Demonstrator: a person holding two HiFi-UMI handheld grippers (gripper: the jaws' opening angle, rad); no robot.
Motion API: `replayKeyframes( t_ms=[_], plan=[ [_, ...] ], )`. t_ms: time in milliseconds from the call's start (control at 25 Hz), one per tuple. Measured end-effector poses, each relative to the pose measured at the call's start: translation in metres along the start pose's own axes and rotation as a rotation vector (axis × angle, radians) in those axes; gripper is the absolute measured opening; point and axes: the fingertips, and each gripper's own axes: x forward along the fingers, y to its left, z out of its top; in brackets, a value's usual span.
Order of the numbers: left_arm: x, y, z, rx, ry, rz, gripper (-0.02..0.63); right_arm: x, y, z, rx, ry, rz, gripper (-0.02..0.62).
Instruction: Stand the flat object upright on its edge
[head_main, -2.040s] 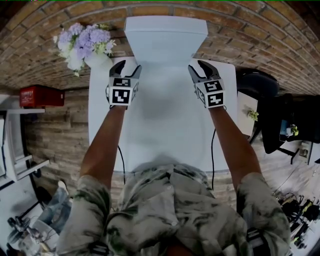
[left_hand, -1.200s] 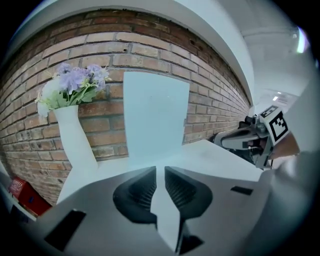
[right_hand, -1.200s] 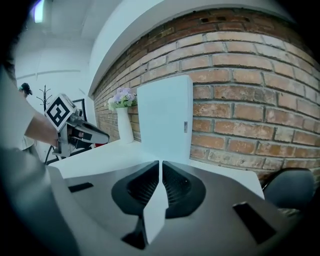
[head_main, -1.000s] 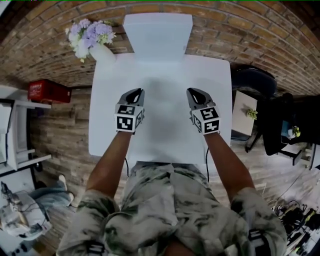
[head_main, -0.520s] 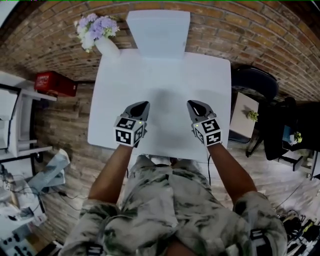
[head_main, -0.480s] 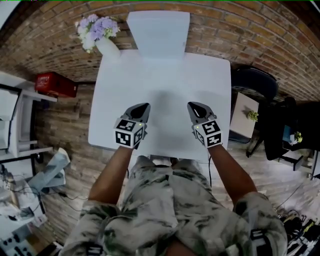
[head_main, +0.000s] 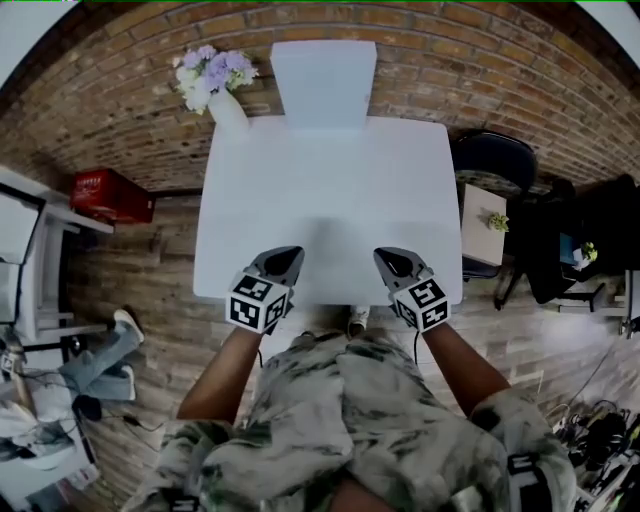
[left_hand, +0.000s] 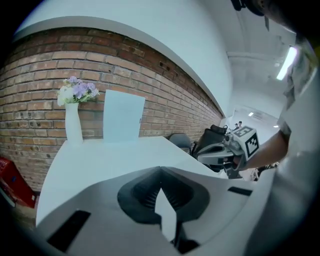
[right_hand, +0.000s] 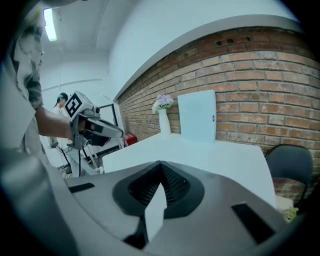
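Observation:
The flat object is a pale white board (head_main: 323, 85) that stands upright on its edge at the table's far side, against the brick wall; it also shows in the left gripper view as the board (left_hand: 123, 116) and in the right gripper view as the board (right_hand: 197, 116). Both grippers hover over the near edge of the white table (head_main: 330, 190), far from the board. My left gripper (head_main: 288, 257) is shut with nothing in it, its jaws (left_hand: 161, 170) meeting at the tips. My right gripper (head_main: 383, 257) is shut and empty too, seen close up (right_hand: 161, 165).
A white vase of purple and white flowers (head_main: 217, 80) stands at the table's far left corner, beside the board. A black chair (head_main: 497, 165) and a small side table with a plant (head_main: 483, 222) sit to the right. A red box (head_main: 110, 195) lies on the floor to the left.
Both grippers have drawn back from beside the board to the table's near edge, and their jaws have closed. The board has stayed upright against the wall.

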Motion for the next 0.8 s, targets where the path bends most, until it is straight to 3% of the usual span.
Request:
replayKeyframes(
  t_ms=[400,800],
  plan=[
    [-0.101,-0.029,-0.057,0.021,0.001,-0.098,0.025,-0.035,0.114,-0.009,0.019,-0.016,-0.001,0.021],
    [-0.145,-0.049,-0.098,0.024,0.016,-0.157,0.024,-0.058,0.174,-0.022,0.025,-0.019,-0.026,0.021]
  ],
)
